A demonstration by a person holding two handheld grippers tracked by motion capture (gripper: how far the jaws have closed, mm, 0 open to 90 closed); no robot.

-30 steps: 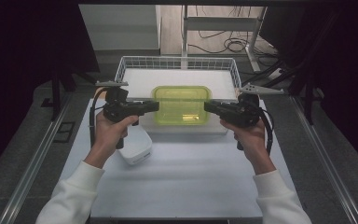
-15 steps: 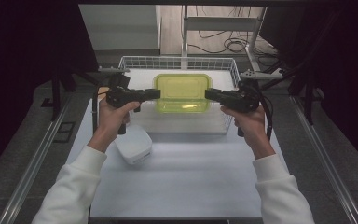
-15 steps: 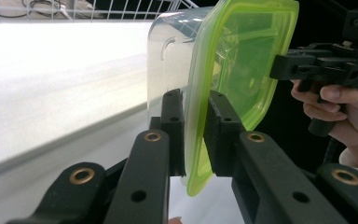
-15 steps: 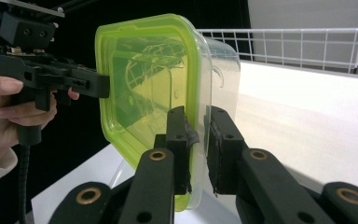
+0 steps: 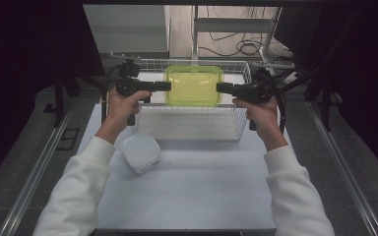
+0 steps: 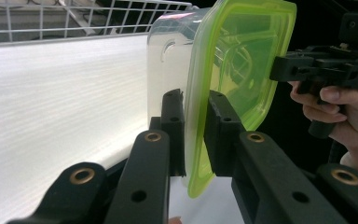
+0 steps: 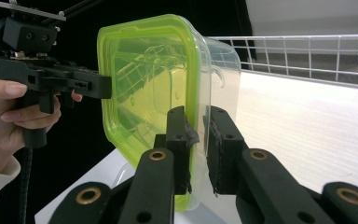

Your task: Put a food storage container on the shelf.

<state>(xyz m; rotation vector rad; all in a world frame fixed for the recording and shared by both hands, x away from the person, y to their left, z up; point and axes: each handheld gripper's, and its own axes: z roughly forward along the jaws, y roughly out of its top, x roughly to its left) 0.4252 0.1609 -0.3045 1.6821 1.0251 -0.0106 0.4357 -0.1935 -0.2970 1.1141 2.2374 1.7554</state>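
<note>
Two-claw carry: container now over the basket

My left claw (image 5: 166, 86) and right claw (image 5: 220, 87) are each clamped on an opposite rim of the clear plastic container with the lime-green lid (image 5: 194, 85). A second ago it hung nearer me, at the front wall of the white wire basket (image 5: 192, 129); it now hangs level above the basket's interior, clear of the white desk (image 5: 187, 196). Lowering appears to be next.

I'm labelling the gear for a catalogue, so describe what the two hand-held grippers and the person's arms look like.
Both the left hand-held gripper and the right hand-held gripper are matte black and pistol-shaped, each with a black cable trailing from it. The jaws are flat black bars with brass-coloured rivets and rectangular black pads. The person wears long white sleeves.
</note>
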